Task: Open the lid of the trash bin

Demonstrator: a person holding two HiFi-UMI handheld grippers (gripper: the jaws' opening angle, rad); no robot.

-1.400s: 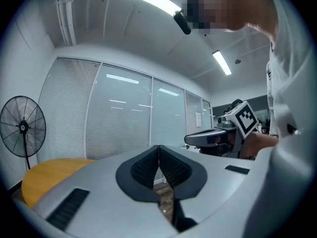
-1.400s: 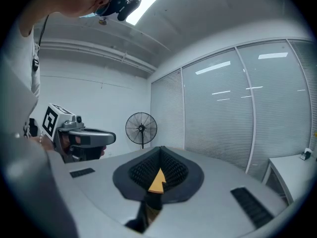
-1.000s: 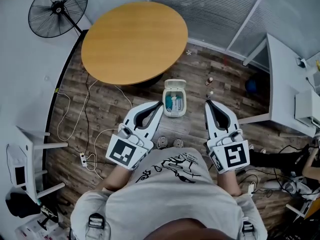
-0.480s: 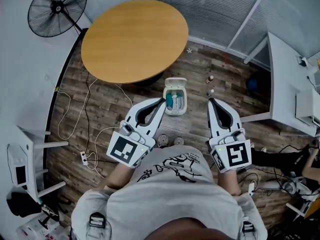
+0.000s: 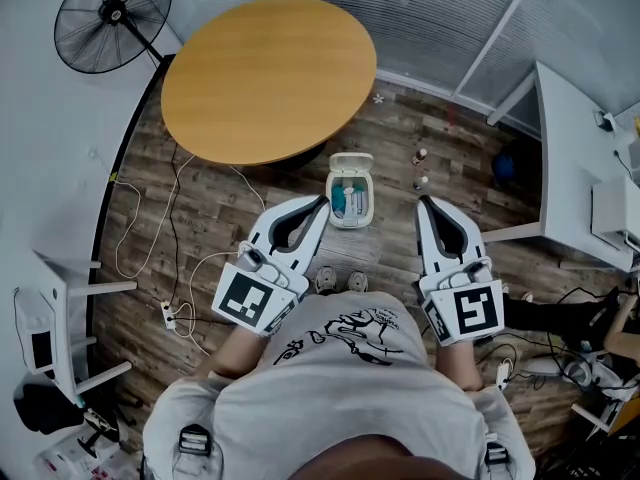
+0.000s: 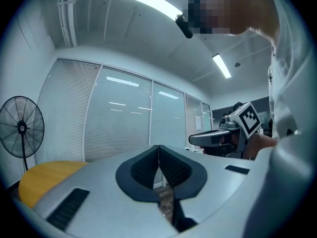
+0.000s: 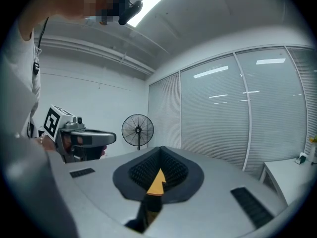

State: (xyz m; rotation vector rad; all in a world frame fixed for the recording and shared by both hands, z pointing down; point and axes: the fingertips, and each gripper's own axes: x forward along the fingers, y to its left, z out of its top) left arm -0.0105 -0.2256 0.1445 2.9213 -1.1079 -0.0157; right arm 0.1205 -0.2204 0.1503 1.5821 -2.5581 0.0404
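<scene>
In the head view a small white trash bin (image 5: 370, 204) stands on the wood floor just in front of the round table. Its lid (image 5: 350, 162) is tipped back toward the table, and blue and white rubbish shows inside. My left gripper (image 5: 324, 201) hangs shut, its tip right beside the bin's left rim; I cannot tell if it touches. My right gripper (image 5: 421, 200) is shut too, about a bin's width to the right of the bin. Each gripper view shows closed jaws with nothing between them, left gripper (image 6: 158, 148) and right gripper (image 7: 159, 150); the bin is out of sight there.
A round wooden table (image 5: 265, 78) fills the far middle, with a standing fan (image 5: 115, 18) at the far left. A white desk (image 5: 570, 168) runs along the right. Cables (image 5: 180, 258) and a power strip (image 5: 168, 318) lie on the floor at left. Two small bottles (image 5: 420, 160) stand right of the bin.
Both grippers and the bin sit slightly higher in the head view than a second ago. The lid stays open and both grippers stay shut.
</scene>
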